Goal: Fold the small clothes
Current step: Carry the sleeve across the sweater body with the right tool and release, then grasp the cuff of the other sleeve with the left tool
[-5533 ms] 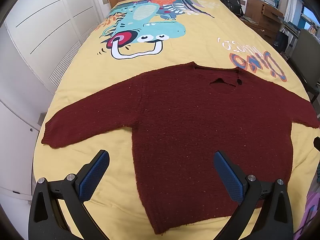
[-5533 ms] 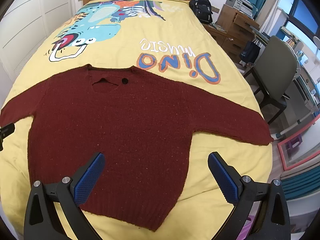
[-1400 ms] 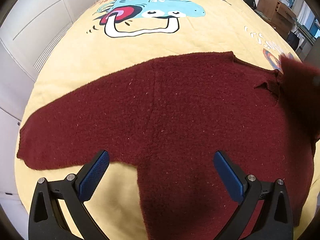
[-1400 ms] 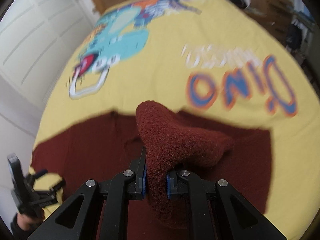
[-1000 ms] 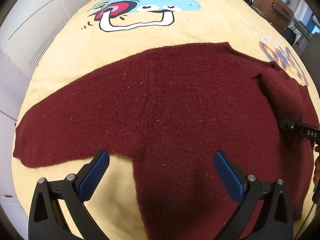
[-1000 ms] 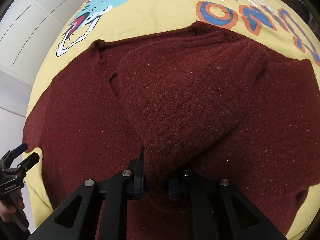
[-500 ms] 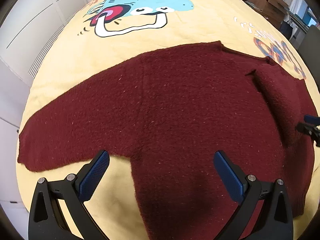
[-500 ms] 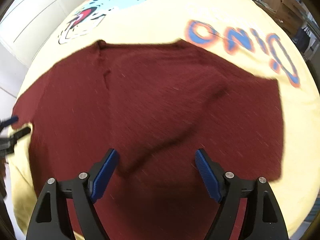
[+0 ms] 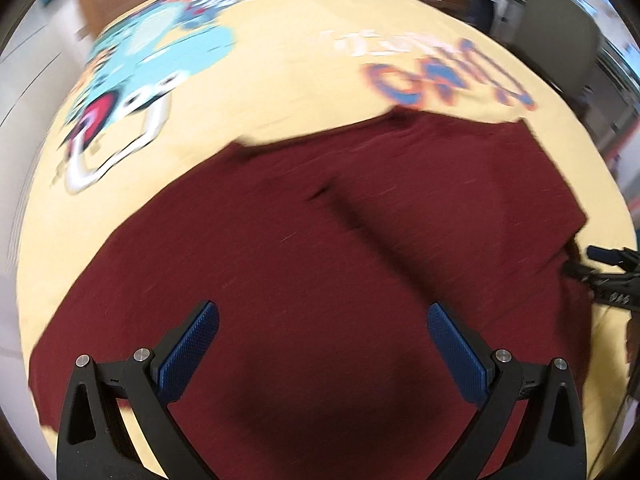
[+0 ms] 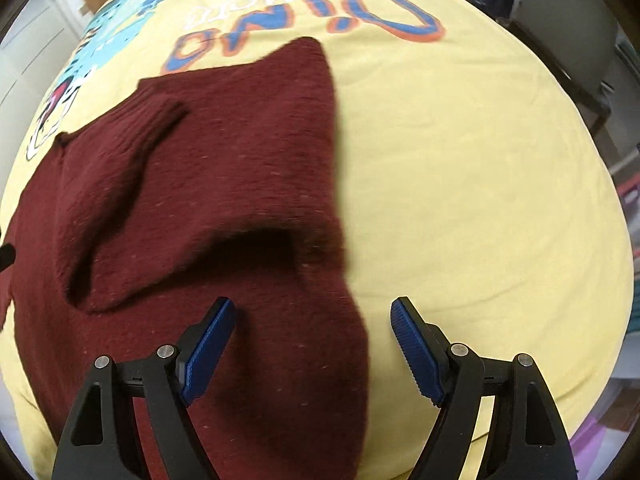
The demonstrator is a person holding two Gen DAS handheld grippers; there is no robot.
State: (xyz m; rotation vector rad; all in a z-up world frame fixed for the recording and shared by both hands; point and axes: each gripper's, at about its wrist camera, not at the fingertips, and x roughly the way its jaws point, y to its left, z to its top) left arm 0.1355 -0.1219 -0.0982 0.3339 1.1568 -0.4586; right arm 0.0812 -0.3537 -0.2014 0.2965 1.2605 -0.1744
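Note:
A dark red knitted sweater (image 9: 320, 248) lies flat on the yellow bedspread (image 9: 288, 80). Its right sleeve (image 10: 132, 184) is folded inward across the body, the cuff lying loose on the chest. My left gripper (image 9: 322, 336) is open and empty, hovering over the sweater's lower body. My right gripper (image 10: 312, 340) is open and empty, over the sweater's right side edge (image 10: 344, 280); it also shows at the right edge of the left wrist view (image 9: 608, 268). The left sleeve (image 9: 52, 360) still lies spread out to the left.
The bedspread (image 10: 460, 160) carries a dinosaur print (image 9: 152, 68) and "Dino" lettering (image 10: 304, 20). A grey chair (image 9: 560, 24) and a wooden desk stand to the right of the bed. White cupboards line the left side.
The right gripper laid the right sleeve across the sweater's body, opened and drew back to the right side edge. The left gripper stayed open and swung right over the sweater.

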